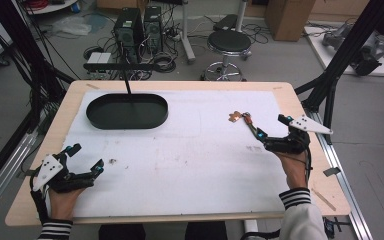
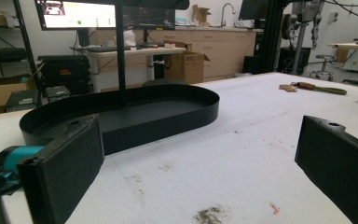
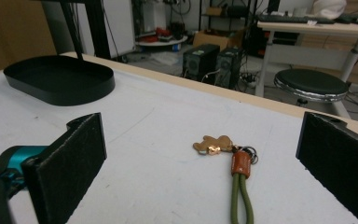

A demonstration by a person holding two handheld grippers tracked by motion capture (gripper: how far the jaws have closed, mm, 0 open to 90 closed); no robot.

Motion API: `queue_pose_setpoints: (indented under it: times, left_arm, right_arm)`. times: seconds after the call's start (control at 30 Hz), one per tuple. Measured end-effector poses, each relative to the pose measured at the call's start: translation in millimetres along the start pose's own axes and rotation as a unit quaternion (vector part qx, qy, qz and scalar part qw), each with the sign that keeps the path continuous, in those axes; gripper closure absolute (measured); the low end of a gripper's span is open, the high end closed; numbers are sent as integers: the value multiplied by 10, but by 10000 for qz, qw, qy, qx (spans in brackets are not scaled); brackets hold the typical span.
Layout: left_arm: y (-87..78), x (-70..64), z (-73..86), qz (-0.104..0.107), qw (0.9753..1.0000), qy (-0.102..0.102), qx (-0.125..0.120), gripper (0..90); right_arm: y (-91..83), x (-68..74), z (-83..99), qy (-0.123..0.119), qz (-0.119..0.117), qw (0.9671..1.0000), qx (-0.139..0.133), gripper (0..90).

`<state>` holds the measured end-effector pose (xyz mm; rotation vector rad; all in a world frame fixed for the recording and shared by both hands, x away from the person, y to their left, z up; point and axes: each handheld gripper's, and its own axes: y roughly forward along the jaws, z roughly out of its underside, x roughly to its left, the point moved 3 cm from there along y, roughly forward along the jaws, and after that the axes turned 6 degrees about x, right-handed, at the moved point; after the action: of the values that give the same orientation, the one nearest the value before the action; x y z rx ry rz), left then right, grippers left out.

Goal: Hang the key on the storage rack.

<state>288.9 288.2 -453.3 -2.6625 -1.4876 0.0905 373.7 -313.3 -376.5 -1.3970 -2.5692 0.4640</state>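
Right now the right tool (image 3: 200,158) hovers spread wide over the keychain (image 3: 228,158).

Black tools (image 1: 86,159) with teal joints, grey plates; black-and-white striped cuffs (image 1: 295,197).

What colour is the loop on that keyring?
Olive green, with a brown leather band; the keyring shows best in the right gripper view, between the open right gripper jaws.
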Motion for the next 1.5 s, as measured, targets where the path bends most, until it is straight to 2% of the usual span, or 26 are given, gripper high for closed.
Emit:
queue_pose_setpoints:
  times: [0.03, 0.07, 0.1, 0.17, 0.27, 0.3, 0.4, 0.47, 0.6, 0.67, 0.7, 0.73, 0.77, 0.93, 1.07, 1.17, 1.2, 1.27, 1.3, 1.43, 1.5]
  left_arm:
    - [0, 1, 1, -5, 10000, 5, 6, 17]
    - [0, 1, 0, -3, 10000, 11, 7, 17]
    - [0, 1, 0, -2, 10000, 8, 10, 17]
    - [1, 1, 0, -3, 10000, 7, 7, 17]
    - [2, 2, 0, -5, 10000, 13, 18, 17]
    - [3, 2, 0, -3, 10000, 17, 24, 17]
    - [4, 3, 0, -4, 10000, 17, 32, 17]
    - [6, 3, 0, 4, 10000, 9, 32, 17]
    - [6, 1, 0, 4, 10000, 17, 39, 17]
    - [7, 1, 0, 5, 10000, 10, 40, 17]
    - [7, 2, 0, 10, 10000, 10, 44, 17]
    - [7, 1, 0, 15, 10000, 16, 46, 17]
    - [9, 0, 0, 12, 10000, 10, 48, 17]
    - [11, -1, -1, 13, 10000, 13, 57, 17]
    - [11, 1, -1, 10, 10000, 11, 59, 17]
    - [13, 0, -1, 8, 10000, 10, 65, 17]
    - [13, 0, -1, 10, 10000, 11, 66, 17]
    - [13, -1, -1, 10, 10000, 21, 59, 17]
    - [13, -1, -1, 10, 10000, 22, 58, 17]
    - [13, 0, -1, 7, 10000, 9, 57, 17]
    - [13, 0, -1, 7, 10000, 9, 57, 17]
  right_arm:
    - [0, 0, 0, 0, 0, 10000, 0, 5]
    - [37, -42, -76, -25, -30, 9998, 199, 5]
    - [37, -42, -76, -25, -30, 9998, 199, 5]
    - [96, -108, -167, 0, -50, 9988, 486, 5]
    - [140, -141, -218, -20, -93, 9980, 623, 5]
    - [187, -165, -262, -66, -146, 9968, 781, 5]
    - [241, -190, -294, -81, -212, 9956, 911, 6]
    - [327, -226, -331, -150, -286, 9928, 1152, 6]
    - [401, -252, -365, -183, -305, 9899, 1371, 6]
    - [470, -279, -398, -205, -334, 9864, 1595, 5]
    - [470, -279, -398, -205, -334, 9864, 1595, 5]
    - [516, -294, -416, -234, -376, 9837, 1740, 5]
    - [516, -294, -416, -234, -376, 9837, 1740, 5]
    - [648, -325, -432, -293, -407, 9758, 2130, 5]
    - [747, -337, -433, -392, -423, 9673, 2469, 6]
    - [835, -349, -413, -348, -477, 9620, 2664, 6]
    - [835, -349, -413, -348, -477, 9620, 2664, 6]
    - [882, -368, -368, -339, -445, 9575, 2831, 6]
    - [924, -388, -328, -344, -387, 9530, 2984, 6]
    - [977, -415, -296, -258, -373, 9512, 3052, 27]
    - [1007, -435, -269, -201, -364, 9479, 3158, 35]
